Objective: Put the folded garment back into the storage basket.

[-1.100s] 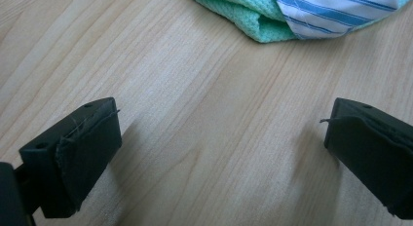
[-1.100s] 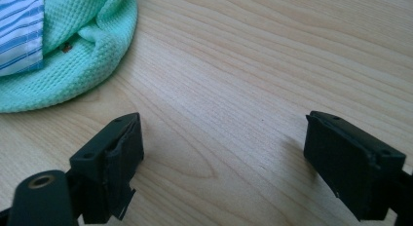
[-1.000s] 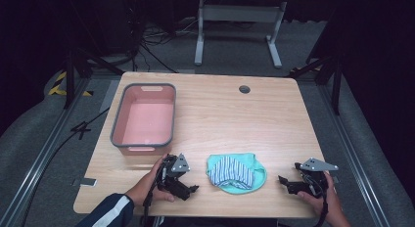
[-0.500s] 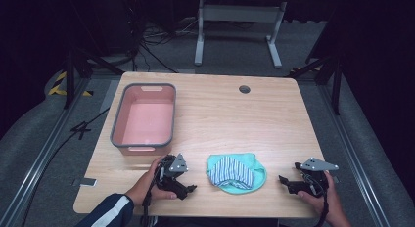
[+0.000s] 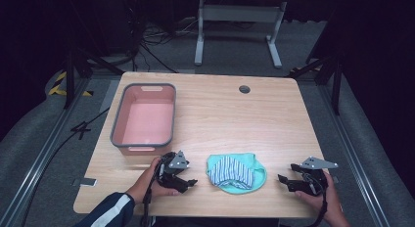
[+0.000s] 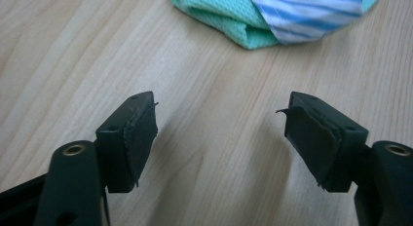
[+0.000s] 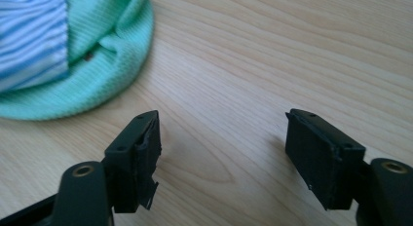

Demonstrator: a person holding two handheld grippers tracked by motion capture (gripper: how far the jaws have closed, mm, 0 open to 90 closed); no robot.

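Reaching for the cloth: both grippers lie low on the table, one on each side of the folded cloth, and neither touches it yet.
Tub: the pink tub stands at the far left, behind the left hand, and looks like the likely place for the cloth.
Left gripper: the left gripper sits just beside the cloth's left edge; its jaws have just been closing but stand apart, with only bare wood between them.
Cloth: the mint-green cloth with a blue-striped piece folded on top lies near the front edge of the table, between the two grippers.
Right gripper: the right gripper rests near the cloth's right edge with a gap of table between; its jaws have also just been closing, nothing is caught in them.
Doing it well: I would spread the jaws again before moving in, slide the lower pad under the folded green rim, and pinch both layers so the striped piece does not slip off.
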